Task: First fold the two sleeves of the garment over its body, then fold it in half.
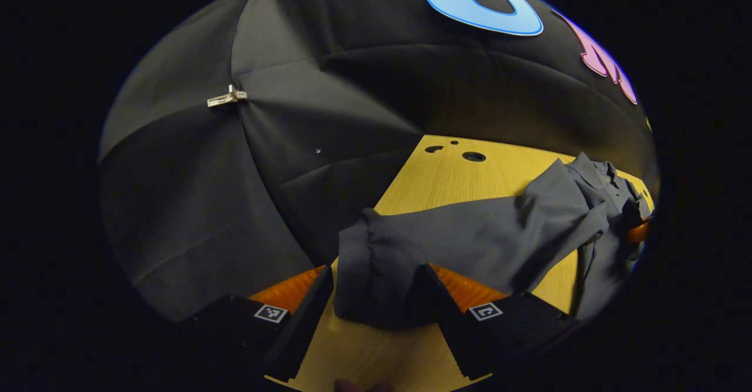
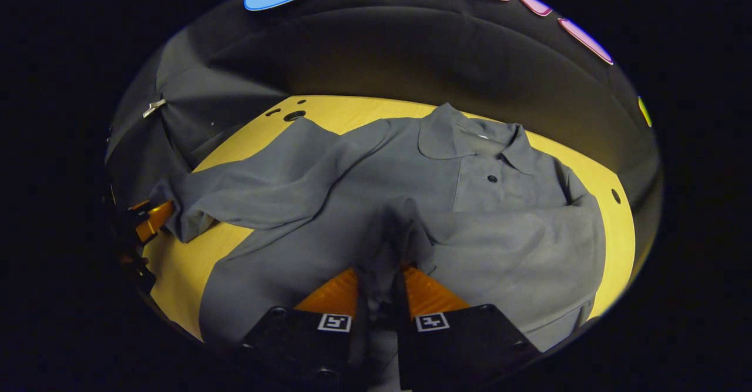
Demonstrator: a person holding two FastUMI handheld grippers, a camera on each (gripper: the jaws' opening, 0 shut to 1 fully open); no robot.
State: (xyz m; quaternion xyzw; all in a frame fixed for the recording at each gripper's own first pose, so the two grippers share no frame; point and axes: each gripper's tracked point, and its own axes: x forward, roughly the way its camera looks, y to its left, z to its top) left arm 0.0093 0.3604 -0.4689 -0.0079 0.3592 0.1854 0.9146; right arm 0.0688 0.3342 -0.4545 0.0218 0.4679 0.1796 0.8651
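A grey collared shirt (image 2: 470, 204) lies face up on the yellow table (image 2: 352, 113). In the right gripper view my right gripper (image 2: 382, 271) is shut on a bunched sleeve (image 2: 399, 227), held over the shirt's body. The other sleeve (image 1: 470, 233) stretches out sideways towards the table's edge. Its cuff (image 1: 376, 286) lies between the wide-apart fingers of my left gripper (image 1: 375, 271), which is open. The left gripper (image 2: 144, 221) shows small at the left in the right gripper view, at that sleeve's end. The right gripper (image 1: 637, 233) shows far off in the left gripper view.
Black cloth walls close in the table on the far sides. Round holes (image 1: 473, 156) are cut in the tabletop near its back corner, and another hole (image 2: 615, 196) sits at the right side. A small metal clip (image 1: 227, 98) hangs on the cloth wall.
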